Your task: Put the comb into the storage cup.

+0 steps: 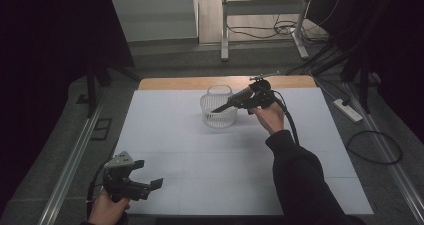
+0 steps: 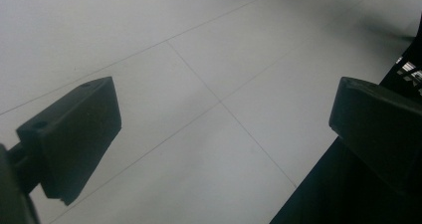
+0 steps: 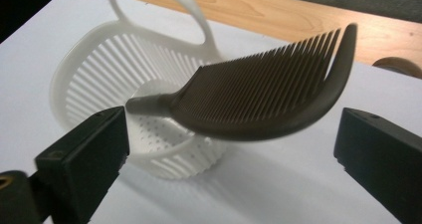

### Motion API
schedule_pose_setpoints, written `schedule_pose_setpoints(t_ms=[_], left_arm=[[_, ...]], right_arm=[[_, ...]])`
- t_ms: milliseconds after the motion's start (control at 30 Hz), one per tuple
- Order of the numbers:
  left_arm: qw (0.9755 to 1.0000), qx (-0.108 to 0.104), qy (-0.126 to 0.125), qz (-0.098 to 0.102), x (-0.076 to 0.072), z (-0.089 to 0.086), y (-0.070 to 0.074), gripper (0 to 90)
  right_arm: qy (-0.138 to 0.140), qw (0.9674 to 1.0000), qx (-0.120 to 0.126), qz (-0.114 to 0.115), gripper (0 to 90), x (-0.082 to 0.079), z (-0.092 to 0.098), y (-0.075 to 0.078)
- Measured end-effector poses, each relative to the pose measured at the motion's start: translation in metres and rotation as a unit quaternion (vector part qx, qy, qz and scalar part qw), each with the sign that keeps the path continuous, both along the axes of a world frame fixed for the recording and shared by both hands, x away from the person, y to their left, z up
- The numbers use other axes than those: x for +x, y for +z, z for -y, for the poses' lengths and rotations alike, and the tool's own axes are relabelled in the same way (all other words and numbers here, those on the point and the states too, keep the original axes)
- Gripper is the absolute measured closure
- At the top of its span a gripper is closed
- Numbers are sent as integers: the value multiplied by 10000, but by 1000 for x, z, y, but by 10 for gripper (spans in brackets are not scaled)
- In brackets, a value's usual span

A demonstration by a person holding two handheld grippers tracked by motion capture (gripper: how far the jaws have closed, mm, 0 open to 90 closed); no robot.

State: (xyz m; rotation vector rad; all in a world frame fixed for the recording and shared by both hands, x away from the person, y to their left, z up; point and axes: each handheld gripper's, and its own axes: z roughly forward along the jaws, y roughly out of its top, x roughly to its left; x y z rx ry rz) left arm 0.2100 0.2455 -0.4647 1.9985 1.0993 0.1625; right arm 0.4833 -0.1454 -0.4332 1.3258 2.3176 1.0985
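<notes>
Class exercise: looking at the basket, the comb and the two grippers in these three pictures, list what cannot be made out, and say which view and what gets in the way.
- Comb: right gripper view, motion blur; whether it touches the basket cannot be told.
- Basket floor: high view, too small and partly covered by the comb.
- Right gripper: right gripper view, jaws wide apart, bodies cut by the bottom edge.
- Left gripper: left gripper view, right-hand jaw cut by the frame edge.

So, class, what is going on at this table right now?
A person holds tongs in each hand over a white-covered table. The right tongs stand open, and a dark plastic wide-toothed comb lies tilted between the jaws without being pinched, its handle end pointing into a white slotted plastic basket with a loop handle. The comb looks released over the basket. The left tongs hang open near the table's front edge, with nothing in them.
</notes>
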Motion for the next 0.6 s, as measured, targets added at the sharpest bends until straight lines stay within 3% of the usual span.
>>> schedule_pose_setpoints(t_ms=[333, 600], left_arm=[[10000, -17, 4, -11, 0, 0, 0, 5], [10000, -25, 12, -20, 0, -1, 0, 4]], right_arm=[[275, 9995, -106, 111, 0, -12, 3, -8], [376, 9991, 9, 190, 0, -22, 8, -10]])
